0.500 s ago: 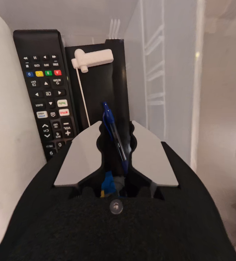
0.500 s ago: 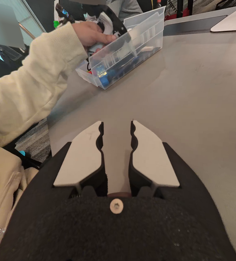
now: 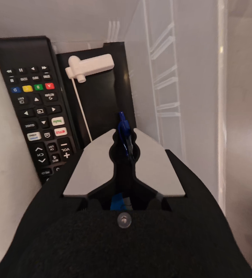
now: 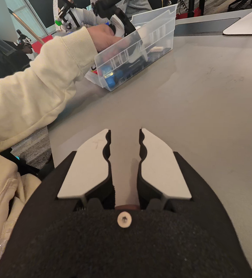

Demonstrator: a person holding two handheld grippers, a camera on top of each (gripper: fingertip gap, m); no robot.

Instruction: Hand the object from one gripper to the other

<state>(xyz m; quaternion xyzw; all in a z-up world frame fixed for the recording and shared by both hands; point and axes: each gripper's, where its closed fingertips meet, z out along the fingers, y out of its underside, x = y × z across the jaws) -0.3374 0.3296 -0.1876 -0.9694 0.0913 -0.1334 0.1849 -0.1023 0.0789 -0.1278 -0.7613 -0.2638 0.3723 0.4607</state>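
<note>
Between our left fingers (image 3: 124, 132), closed on it inside the clear bin (image 4: 137, 49), sits the blue pen (image 3: 124, 129); our right fingers (image 4: 125, 132) hover open and empty over the counter (image 4: 197, 105).

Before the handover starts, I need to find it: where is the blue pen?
In the left wrist view, the blue pen sits between the left gripper's fingers inside the clear bin, with the black remote to its left.

Soft indoor light, left view dim and motion-blurred, wide-angle edges warped
</note>
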